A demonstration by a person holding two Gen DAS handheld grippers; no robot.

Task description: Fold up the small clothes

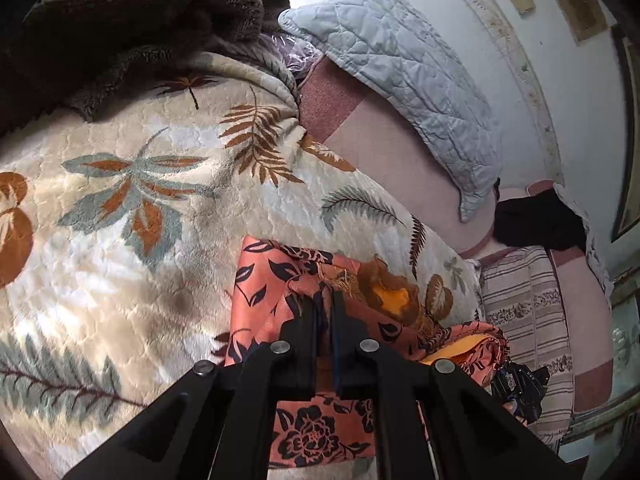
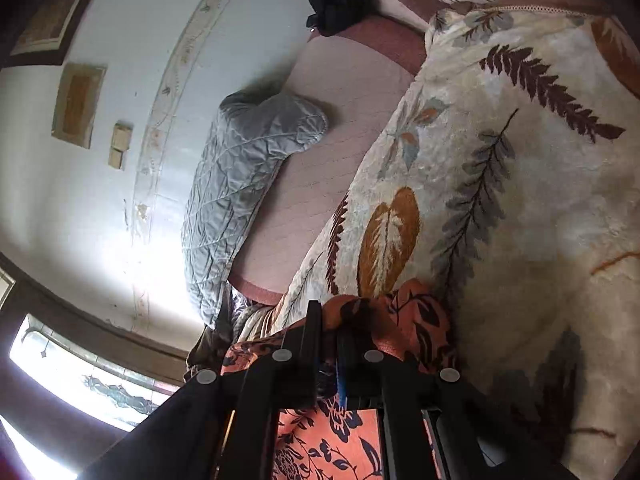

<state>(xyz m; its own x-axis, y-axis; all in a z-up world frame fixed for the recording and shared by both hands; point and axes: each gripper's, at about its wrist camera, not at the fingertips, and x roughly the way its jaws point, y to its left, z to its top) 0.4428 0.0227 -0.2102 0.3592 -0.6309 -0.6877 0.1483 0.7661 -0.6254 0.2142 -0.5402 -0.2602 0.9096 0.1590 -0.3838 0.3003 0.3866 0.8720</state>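
Landmark: one cream leaf-print blanket (image 1: 132,216) spread across the bed; everything below is placed against it
Dark throw: one brown fleece throw (image 1: 120,20) heaped on the blanket's far left edge
Garment: one orange cloth with black flowers (image 1: 272,280), lying on the blanket's near part, partly bunched; its folds run off toward the blanket's right edge
Left gripper (image 1: 326,292): clenched on a bunched edge of the orange cloth, over the blanket
Right gripper (image 2: 328,320): clenched on another gathered edge of the cloth, at the blanket's border
Pillows: one pale blue quilted pillow (image 1: 400,76) beyond the blanket's right edge, against the wall; one striped cushion (image 1: 524,304) nearer
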